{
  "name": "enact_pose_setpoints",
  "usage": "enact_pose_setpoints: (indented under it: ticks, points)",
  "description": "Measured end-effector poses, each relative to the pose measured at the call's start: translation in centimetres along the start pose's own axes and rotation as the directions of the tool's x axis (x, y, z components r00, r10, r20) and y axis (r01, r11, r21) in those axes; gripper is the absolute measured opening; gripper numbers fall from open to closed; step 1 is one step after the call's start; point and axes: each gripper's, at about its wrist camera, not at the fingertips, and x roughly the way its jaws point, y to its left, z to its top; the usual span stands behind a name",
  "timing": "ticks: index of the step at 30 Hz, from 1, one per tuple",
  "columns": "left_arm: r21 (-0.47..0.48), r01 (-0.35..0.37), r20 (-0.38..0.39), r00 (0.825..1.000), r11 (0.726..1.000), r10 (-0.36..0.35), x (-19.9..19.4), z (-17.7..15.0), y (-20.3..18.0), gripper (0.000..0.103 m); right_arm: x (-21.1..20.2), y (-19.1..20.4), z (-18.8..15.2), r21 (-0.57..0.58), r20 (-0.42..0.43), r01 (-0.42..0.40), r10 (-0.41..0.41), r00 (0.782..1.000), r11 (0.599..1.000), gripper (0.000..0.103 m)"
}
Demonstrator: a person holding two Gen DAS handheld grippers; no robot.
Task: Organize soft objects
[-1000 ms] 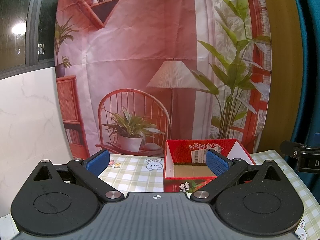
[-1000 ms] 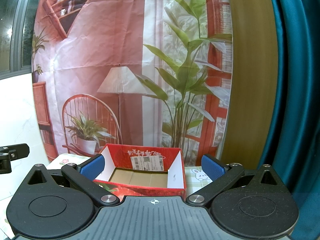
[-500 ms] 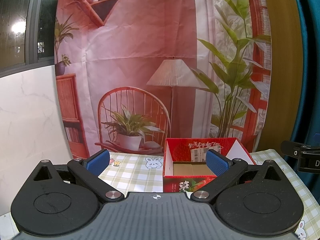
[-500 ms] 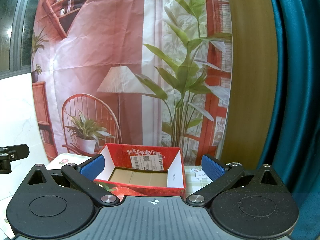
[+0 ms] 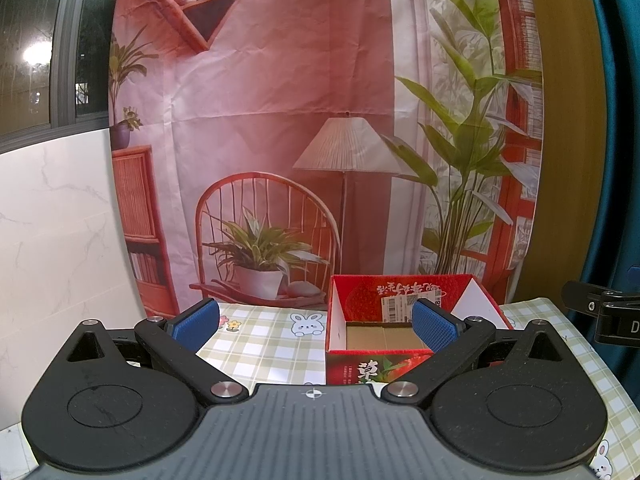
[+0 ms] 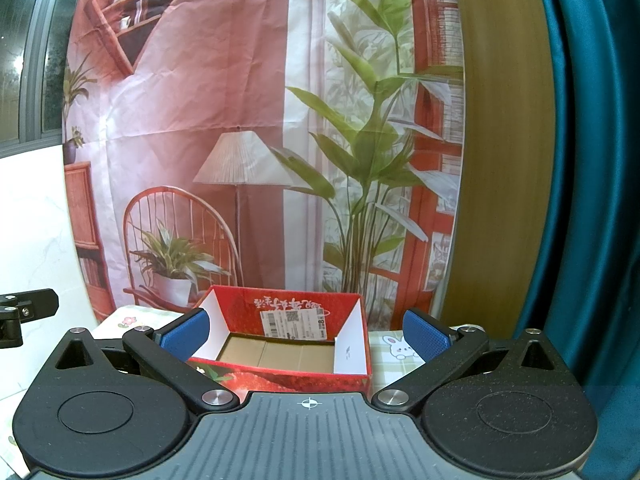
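Observation:
An open red cardboard box (image 5: 400, 292) with a brown empty floor stands on the checked tablecloth (image 5: 264, 344); it also shows in the right wrist view (image 6: 280, 304). My left gripper (image 5: 316, 322) is open and empty, held above the cloth just left of the box. My right gripper (image 6: 306, 330) is open and empty, in front of the box with the box between its blue pads (image 6: 424, 334). No soft objects are in view in either frame.
A printed backdrop (image 5: 320, 140) hangs right behind the table. A white marble wall panel (image 5: 52, 248) is at the left, a teal curtain (image 6: 592, 200) at the right. The other gripper's black tip (image 5: 600, 312) shows at the right edge.
Both views have shifted very slightly; the box sits a little lower in the left wrist view. Both grippers stay open and empty.

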Motion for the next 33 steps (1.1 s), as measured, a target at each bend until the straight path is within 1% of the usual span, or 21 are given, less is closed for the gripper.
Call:
enact_pose_setpoints:
  ticks: [16, 20, 21, 24, 27, 28, 30, 33]
  points:
    - [-0.003, 0.001, -0.009, 1.0, 1.0, -0.001, 0.2, 0.1, 0.1, 0.103, 0.0, 0.2, 0.1, 0.001, -0.001, 0.001, -0.001, 1.0, 1.0, 0.103]
    - [-0.006, 0.005, -0.015, 1.0, 1.0, -0.005, 0.7, -0.4, 0.1, 0.103, -0.2, 0.8, 0.5, 0.004, -0.001, -0.001, 0.001, 1.0, 1.0, 0.103]
    - [-0.008, 0.01, -0.016, 1.0, 1.0, -0.01, 0.8, -0.6, 0.1, 0.103, -0.5, 0.6, 0.9, 0.009, 0.003, -0.006, 0.006, 1.0, 1.0, 0.103]
    - [-0.011, 0.009, -0.032, 0.999, 1.0, -0.009, 1.7, -1.5, 0.4, 0.103, -0.5, 0.4, 0.8, 0.039, 0.017, -0.033, 0.032, 0.999, 0.999, 0.103]
    - [-0.024, -0.006, -0.066, 0.998, 1.0, 0.005, 2.9, -2.7, 0.8, 0.103, 0.4, 0.2, -0.6, 0.059, 0.034, -0.04, 0.038, 0.999, 0.998, 0.103]
    - [-0.033, -0.009, -0.074, 0.997, 0.999, 0.007, 3.3, -3.1, 1.0, 0.103, 1.1, -1.0, -2.6, 0.062, 0.034, -0.047, 0.045, 0.998, 0.997, 0.103]
    - [-0.04, -0.012, -0.085, 0.996, 0.999, 0.008, 4.0, -4.1, 1.3, 0.103, 2.0, -1.1, -4.1, 0.069, 0.02, -0.072, 0.071, 0.997, 0.995, 0.103]
    - [-0.019, -0.004, -0.125, 0.992, 1.0, 0.002, 5.3, -5.3, 1.4, 0.102, 3.5, -0.4, -6.0, 0.077, -0.021, -0.076, 0.077, 0.997, 0.994, 0.103]
